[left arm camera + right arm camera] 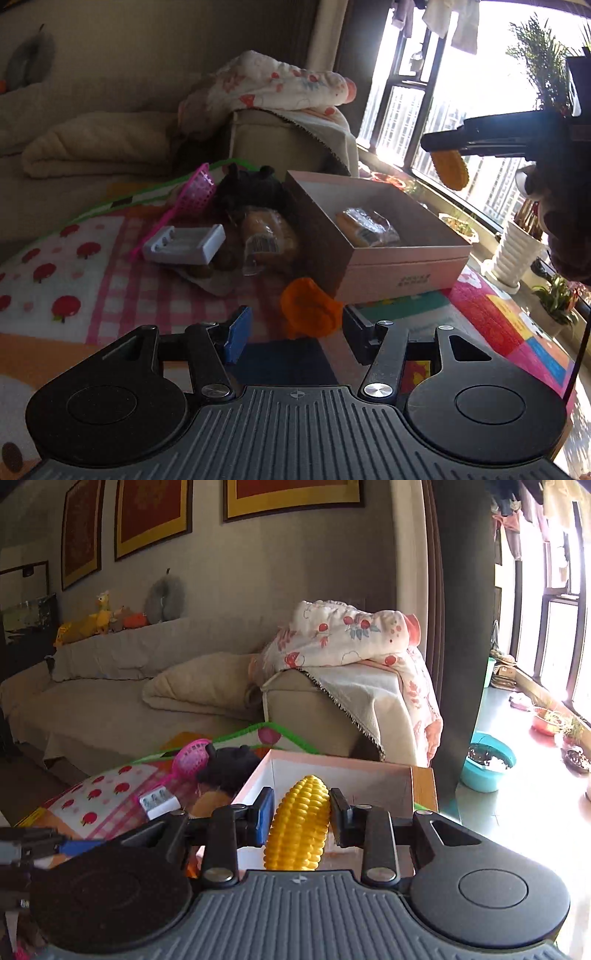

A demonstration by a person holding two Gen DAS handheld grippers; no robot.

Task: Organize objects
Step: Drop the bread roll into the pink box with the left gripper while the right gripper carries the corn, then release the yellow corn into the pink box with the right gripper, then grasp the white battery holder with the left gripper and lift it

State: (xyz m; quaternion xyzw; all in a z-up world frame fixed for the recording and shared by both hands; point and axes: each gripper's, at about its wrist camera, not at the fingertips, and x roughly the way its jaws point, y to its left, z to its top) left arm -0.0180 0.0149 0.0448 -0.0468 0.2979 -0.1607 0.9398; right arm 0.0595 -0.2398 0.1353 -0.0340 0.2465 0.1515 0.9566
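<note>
Sofa behind patterned mat; pink box on it.

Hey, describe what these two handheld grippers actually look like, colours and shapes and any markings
Both match. The left gripper and right gripper each have a ribbed dark grey body with a small crosshair mark, two round black discs, black link arms with silver screws, and two fingers, one with a blue pad. No cables, hands or sleeves are clearly visible.
</note>
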